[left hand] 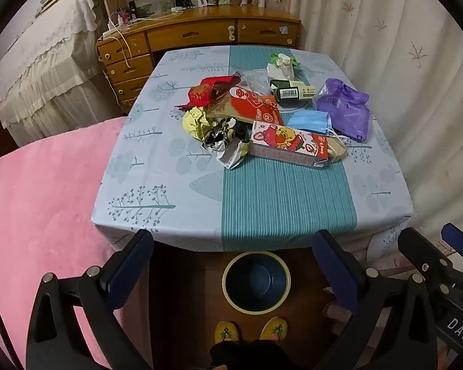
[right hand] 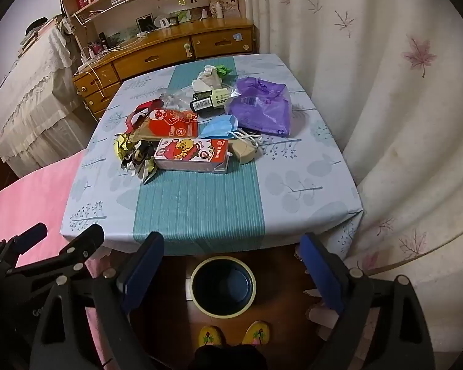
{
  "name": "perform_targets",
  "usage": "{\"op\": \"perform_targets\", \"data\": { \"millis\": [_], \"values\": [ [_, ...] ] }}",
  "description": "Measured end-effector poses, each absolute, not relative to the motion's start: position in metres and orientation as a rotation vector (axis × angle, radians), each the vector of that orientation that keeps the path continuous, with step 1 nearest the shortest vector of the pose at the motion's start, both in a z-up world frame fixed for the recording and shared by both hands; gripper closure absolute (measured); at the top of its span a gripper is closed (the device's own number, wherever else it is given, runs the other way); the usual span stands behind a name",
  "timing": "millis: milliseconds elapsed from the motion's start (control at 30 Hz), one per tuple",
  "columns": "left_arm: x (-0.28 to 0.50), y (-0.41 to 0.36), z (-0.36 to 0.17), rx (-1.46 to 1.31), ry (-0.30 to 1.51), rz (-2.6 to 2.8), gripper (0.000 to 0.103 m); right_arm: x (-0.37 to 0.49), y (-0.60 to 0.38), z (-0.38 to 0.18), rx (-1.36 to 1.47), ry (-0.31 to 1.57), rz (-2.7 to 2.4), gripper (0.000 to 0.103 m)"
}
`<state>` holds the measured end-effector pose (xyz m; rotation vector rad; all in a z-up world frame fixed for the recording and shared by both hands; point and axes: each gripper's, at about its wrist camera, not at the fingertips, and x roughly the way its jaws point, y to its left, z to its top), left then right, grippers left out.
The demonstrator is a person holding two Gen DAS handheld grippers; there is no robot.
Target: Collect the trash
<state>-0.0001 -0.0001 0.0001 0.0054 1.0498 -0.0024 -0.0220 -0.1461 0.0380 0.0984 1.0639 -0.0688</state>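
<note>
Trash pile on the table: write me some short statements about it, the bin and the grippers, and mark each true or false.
1. The purple plastic bag lies on the table. True.
2. The bin stands on the tabletop. False: it stands on the floor below the table's near edge.
3. The left gripper holds the blue face mask. False: its jaws are open and empty.
4. The right gripper is open and empty. True.
5. The bear-print carton is inside the bin. False: it lies on the table.
</note>
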Motion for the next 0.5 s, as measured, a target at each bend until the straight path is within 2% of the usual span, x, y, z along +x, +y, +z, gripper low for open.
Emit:
{"op": "perform_targets", "data": {
  "millis": [500],
  "values": [
    [-0.0007,-0.0003,-0.0024,-0.008,1.037,-0.011,0.001,-0.0227,-0.1457,0.0382,0.092,1.064,-0.075,0.013]
  ]
}}
